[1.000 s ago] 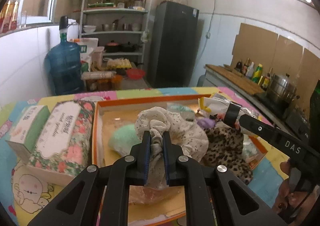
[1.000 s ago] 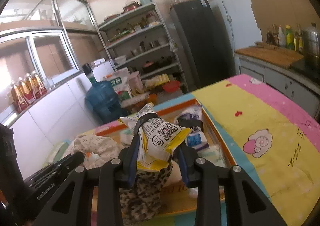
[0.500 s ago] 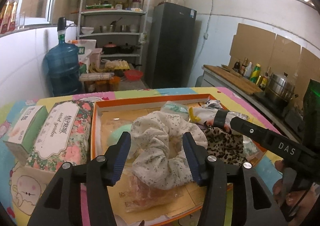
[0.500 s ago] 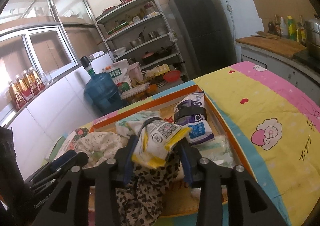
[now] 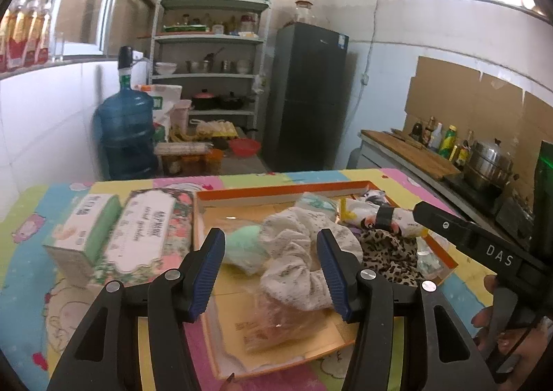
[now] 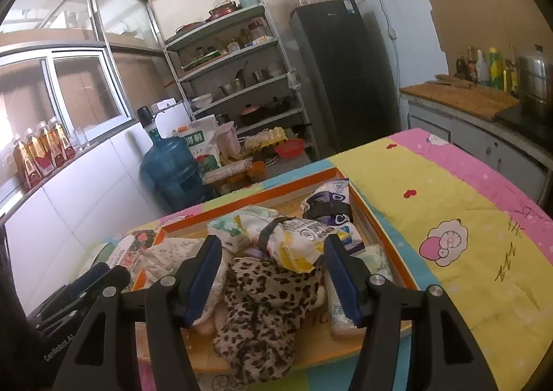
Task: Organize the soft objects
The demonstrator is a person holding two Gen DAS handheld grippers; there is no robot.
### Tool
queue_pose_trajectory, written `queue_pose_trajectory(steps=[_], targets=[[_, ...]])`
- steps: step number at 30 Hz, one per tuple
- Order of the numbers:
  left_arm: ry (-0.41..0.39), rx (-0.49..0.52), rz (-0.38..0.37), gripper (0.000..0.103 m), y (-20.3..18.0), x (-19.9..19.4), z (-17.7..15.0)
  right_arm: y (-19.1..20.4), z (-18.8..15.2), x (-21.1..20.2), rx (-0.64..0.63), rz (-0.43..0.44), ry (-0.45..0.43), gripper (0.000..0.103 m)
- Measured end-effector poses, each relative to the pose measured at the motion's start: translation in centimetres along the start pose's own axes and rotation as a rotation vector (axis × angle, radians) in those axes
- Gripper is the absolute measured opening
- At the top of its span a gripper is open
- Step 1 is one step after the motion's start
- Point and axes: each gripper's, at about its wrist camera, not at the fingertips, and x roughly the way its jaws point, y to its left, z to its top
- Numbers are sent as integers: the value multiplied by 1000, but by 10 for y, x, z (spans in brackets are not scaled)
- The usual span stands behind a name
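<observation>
The left claw (image 5: 269, 273) is standing released, its 2 blue pads wide apart and touching nothing. The white floral scrunchie (image 5: 297, 263) is lying in the orange-rimmed tray (image 5: 276, 191), between and just beyond the pads, on top of a clear plastic bag (image 5: 276, 322). A mint-green soft piece (image 5: 242, 245) is sitting just left of it, near the left pad.

The right claw (image 6: 273, 273) is opening, its pads clear of everything. The yellow-and-white packet (image 6: 293, 239), banded in black, is resting ahead of the gap on the leopard-print cloth (image 6: 262, 308), which is spilling toward the tray's near edge under the claw. Beyond the packet a purple-and-white pack (image 6: 328, 204) is lying against the tray's right wall.

Left of the left claw, 2 tissue packs (image 5: 121, 235) are sitting outside the tray, just beside its left rim. Right of the right claw, the worktop (image 6: 449, 211) with its cartoon-print cover is lying bare up to its far edge.
</observation>
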Motion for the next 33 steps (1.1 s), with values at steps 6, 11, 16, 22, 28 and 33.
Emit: queue_pose_trajectory(steps=[6, 11, 16, 22, 28, 33], targets=[[-33, -6, 31, 57, 11, -27, 0, 21, 0, -14, -32, 10, -24, 61], [-67, -10, 56, 64, 22, -49, -3, 44, -3, -25, -76, 22, -37, 66], [-93, -33, 68, 75, 37, -69, -7, 64, -8, -33, -113, 30, -50, 78], [-113, -56, 94, 76, 57, -93, -14, 90, -17, -43, -156, 40, -51, 87], [-128, -65, 143, 76, 76, -119, -23, 115, -30, -55, -190, 40, -47, 90], [-139, -75, 171, 76, 87, -139, -30, 129, -40, -63, -208, 45, -46, 90]])
